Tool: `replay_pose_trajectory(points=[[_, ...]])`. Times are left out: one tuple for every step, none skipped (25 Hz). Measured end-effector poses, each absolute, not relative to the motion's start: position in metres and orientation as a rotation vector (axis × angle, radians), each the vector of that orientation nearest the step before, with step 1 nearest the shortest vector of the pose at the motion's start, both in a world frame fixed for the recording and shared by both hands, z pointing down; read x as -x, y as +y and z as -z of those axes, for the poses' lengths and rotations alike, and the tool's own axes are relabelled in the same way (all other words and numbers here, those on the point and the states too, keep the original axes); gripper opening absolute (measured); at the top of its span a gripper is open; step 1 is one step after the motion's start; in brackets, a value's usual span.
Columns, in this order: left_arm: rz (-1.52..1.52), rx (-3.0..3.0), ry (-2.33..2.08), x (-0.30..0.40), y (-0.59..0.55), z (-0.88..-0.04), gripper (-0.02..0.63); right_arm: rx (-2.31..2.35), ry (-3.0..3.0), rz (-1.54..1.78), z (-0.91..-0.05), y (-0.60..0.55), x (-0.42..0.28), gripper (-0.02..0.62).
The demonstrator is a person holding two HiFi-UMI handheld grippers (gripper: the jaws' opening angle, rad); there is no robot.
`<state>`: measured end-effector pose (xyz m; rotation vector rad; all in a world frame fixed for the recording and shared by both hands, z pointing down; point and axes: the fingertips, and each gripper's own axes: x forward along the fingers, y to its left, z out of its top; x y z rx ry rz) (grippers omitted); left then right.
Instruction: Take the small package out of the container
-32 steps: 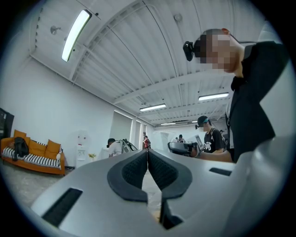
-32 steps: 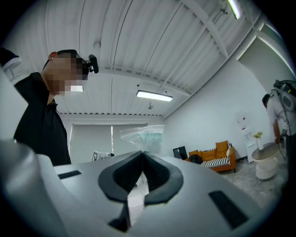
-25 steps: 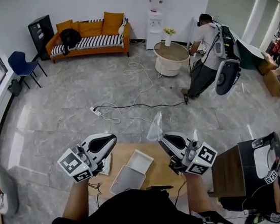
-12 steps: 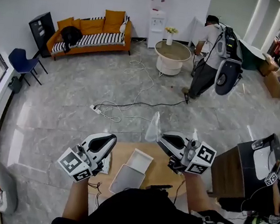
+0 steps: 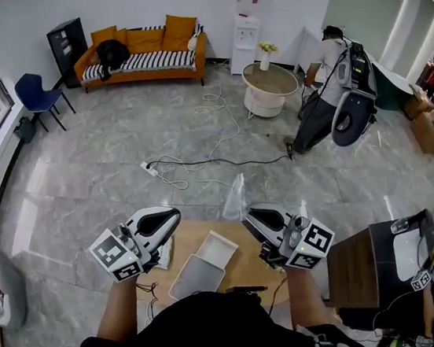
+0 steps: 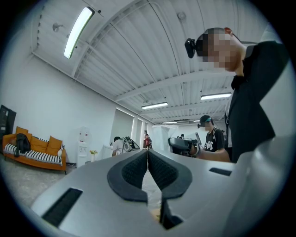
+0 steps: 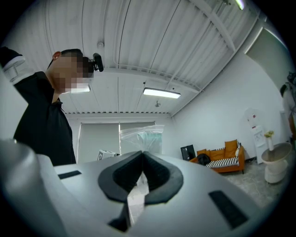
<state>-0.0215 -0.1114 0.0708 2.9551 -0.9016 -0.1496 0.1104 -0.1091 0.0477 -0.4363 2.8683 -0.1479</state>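
In the head view my right gripper [image 5: 246,211] is raised over the far edge of a small wooden table [image 5: 256,269]. It is shut on a small clear plastic package [image 5: 236,198] that stands up from its tips. In the right gripper view the package [image 7: 141,137] rises just beyond the closed right gripper [image 7: 142,153]. An open white container [image 5: 187,281] lies on the table below, between my hands, with its white lid [image 5: 219,250] beside it. My left gripper [image 5: 173,215] hovers at the table's left edge. In the left gripper view the left gripper [image 6: 147,152] has its pads together with nothing between them.
A dark wooden cabinet [image 5: 363,267] stands right of the table. White cable [image 5: 190,169] loops across the grey tiled floor ahead. Farther off are a round table [image 5: 270,84], an orange sofa [image 5: 142,52], a blue chair [image 5: 33,95] and a person with a backpack [image 5: 327,88].
Both grippers hold their places, and the package stays in the right one. The person with the backpack at the back has shifted slightly to the right.
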Motion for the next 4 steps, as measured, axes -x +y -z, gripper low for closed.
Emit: replay_pose_trajectory(points=[[0.150, -2.954, -0.901, 0.0212, -0.1121, -0.0712, 0.017, 0.433, 2.872, 0.144, -0.0481, -0.1095, -0.1100, 0.012], [0.151, -2.953, -0.901, 0.0212, -0.1126, -0.0714, 0.017, 0.429, 2.875, 0.140, -0.0482, -0.1097, -0.1092, 0.012], [0.153, -2.953, -0.901, 0.0215, -0.1131, -0.0715, 0.017, 0.425, 2.878, 0.135, -0.0483, -0.1098, -0.1084, 0.012], [0.155, -2.952, -0.901, 0.0218, -0.1136, -0.0715, 0.017, 0.422, 2.881, 0.131, -0.0483, -0.1098, -0.1075, 0.012]])
